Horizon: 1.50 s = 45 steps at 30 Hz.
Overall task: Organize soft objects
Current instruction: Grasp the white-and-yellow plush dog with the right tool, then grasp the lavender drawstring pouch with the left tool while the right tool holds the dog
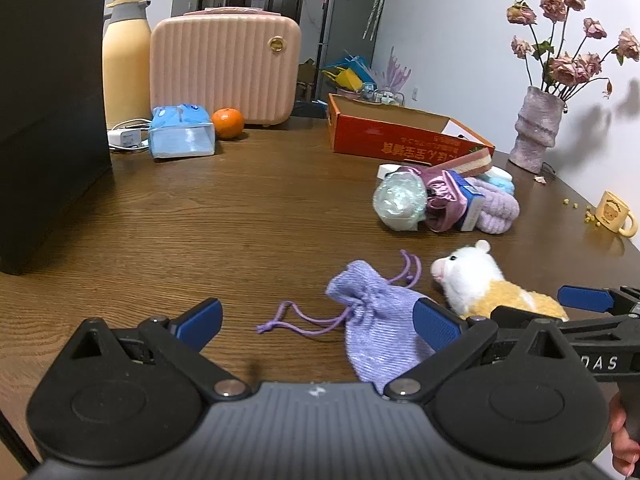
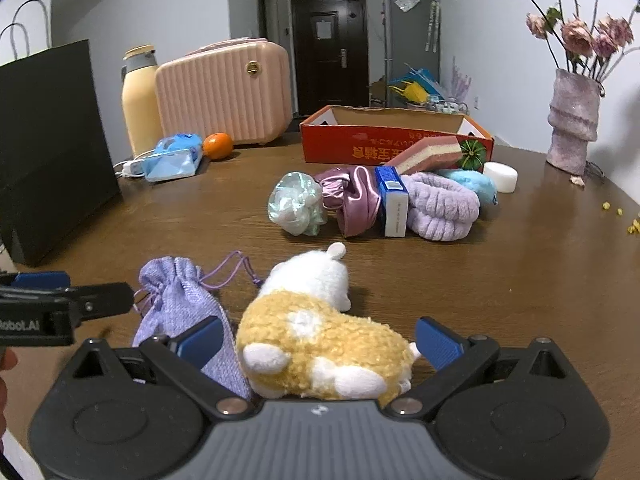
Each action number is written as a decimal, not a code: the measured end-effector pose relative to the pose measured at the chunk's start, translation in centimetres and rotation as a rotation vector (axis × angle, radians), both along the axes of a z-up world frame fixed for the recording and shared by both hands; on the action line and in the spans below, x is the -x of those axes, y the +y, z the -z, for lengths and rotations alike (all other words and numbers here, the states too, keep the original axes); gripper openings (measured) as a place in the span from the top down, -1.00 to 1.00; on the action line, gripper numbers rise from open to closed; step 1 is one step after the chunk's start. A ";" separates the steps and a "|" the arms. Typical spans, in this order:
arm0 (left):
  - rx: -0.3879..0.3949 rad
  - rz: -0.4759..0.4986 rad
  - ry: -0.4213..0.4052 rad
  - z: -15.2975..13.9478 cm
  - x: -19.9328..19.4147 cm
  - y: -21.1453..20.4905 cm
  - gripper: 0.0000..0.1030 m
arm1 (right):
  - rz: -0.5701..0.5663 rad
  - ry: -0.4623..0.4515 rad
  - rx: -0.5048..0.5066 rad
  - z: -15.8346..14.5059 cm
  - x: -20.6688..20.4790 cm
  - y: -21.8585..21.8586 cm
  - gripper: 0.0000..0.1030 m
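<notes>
1. Nothing appears sorted yet: the red cardboard box looks empty as far as its visible walls show.
2. The left gripper is spread wide over the lilac knitted drawstring pouch, holding nothing.
3. The right gripper is spread around the yellow-and-white plush hamster, not squeezing it.
4. The heap of soft scrunchies and towels waits before the box.
</notes>
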<state>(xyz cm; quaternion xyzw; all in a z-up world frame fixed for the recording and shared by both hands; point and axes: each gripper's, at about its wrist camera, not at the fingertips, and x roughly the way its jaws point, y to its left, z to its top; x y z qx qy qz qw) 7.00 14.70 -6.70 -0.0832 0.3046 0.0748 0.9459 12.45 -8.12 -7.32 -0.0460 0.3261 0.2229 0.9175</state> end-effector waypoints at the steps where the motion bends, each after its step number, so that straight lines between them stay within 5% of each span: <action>1: 0.001 0.000 0.001 0.1 -0.1 0.2 -1.00 | 0.009 0.003 -0.007 0.1 -0.1 0.1 -0.97; 18: 0.022 0.026 0.007 0.8 -0.8 0.8 -1.00 | 0.098 0.055 -0.051 2.3 -2.1 0.5 -0.99; 25: 0.004 0.014 -0.004 -0.1 -0.4 0.9 -1.00 | 0.103 0.116 -0.113 3.4 -3.2 0.0 -0.82; 37: -0.017 0.018 0.003 -1.0 -0.8 -0.5 -1.00 | 0.031 0.020 -0.118 3.6 -2.4 -0.6 -0.42; 45: -0.038 0.011 -0.010 -2.1 -1.1 -2.0 -1.00 | -0.008 -0.031 -0.148 3.5 -1.7 -2.1 -0.36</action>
